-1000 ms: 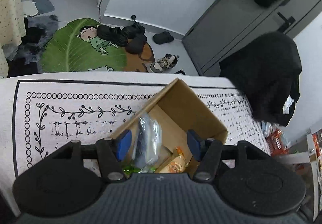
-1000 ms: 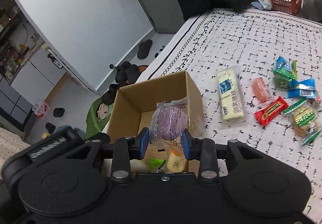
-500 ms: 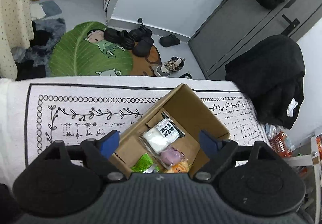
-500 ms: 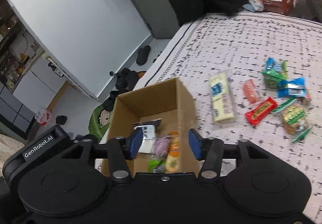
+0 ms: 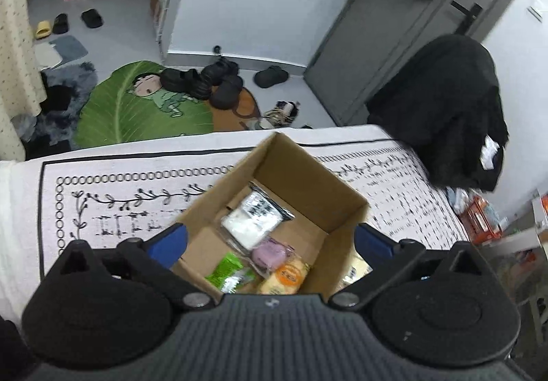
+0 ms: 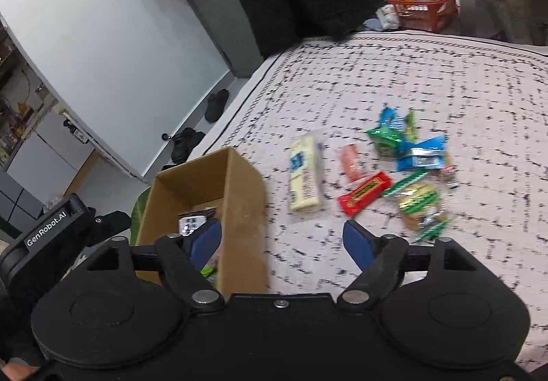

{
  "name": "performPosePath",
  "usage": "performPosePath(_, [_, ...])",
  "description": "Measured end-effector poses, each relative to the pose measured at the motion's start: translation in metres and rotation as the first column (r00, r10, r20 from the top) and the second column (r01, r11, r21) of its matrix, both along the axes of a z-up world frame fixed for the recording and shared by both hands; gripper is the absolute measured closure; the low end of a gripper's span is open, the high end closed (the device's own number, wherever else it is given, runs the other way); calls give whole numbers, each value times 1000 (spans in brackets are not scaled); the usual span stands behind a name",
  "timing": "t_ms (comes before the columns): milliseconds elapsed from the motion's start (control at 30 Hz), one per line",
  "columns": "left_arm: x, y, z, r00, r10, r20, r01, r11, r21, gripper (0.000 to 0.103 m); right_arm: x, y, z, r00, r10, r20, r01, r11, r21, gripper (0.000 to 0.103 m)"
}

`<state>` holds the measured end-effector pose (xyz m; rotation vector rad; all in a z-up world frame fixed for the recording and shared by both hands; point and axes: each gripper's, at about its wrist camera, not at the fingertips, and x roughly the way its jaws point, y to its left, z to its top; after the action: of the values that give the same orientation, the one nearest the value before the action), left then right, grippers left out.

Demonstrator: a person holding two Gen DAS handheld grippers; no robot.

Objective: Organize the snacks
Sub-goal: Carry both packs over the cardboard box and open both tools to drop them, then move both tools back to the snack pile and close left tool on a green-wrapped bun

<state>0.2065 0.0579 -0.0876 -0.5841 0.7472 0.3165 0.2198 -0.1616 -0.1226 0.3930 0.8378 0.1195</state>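
Both tools hang above a cardboard box [image 5: 318, 182] that sits on a desk covered by a white cloth with black patterning [image 6: 428, 79]. The left hand-held gripper [image 5: 270, 244] has its blue-padded fingers spread wide with nothing between them, straddling the open box. Inside the box lie a white packet with black print [image 5: 251, 218], a purple snack [image 5: 270, 252], an orange-labelled snack [image 5: 286, 276] and a green packet [image 5: 227, 273]. The right hand-held gripper [image 6: 281, 240] is also wide apart and empty, positioned over the box's right wall and the cloth beside it. Further right on the cloth, well apart from the box, the remaining snacks lie loose: a pale yellow bar [image 6: 305, 175], a pink sachet [image 6: 351, 162], a red bar [image 6: 364, 192], green and blue packets [image 6: 406, 144] and a clear-wrapped biscuit pack [image 6: 421, 204]. A black garment [image 5: 441, 110] hangs beyond the far edge.
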Motion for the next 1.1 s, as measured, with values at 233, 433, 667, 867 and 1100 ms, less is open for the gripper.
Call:
performPosePath(233, [2,-30,3,996,-84,-14,85,994,71,0,-7,-33,-5,999,-24,-21,24,1000,6,21])
performPosePath(433, [4,-54,3,989,-144,-25,146,983,113,0,-9,-56,-8,999,-34,-18,34,999,-4,17])
performPosePath(667, [6,-87,1,972,-231,-40,234,963,133,0,-9,-87,-16,997,-70,-22,70,998,6,17])
performPosePath(867, [8,-111,-4,968,-244,-61,251,956,150,0,-6,-119,-26,992,-127,-13,128,991,29,18])
performPosePath(1100, [19,-141,-17,958,-277,-70,284,949,134,1,8,-150,-47,980,-197,-31,199,974,107,34])
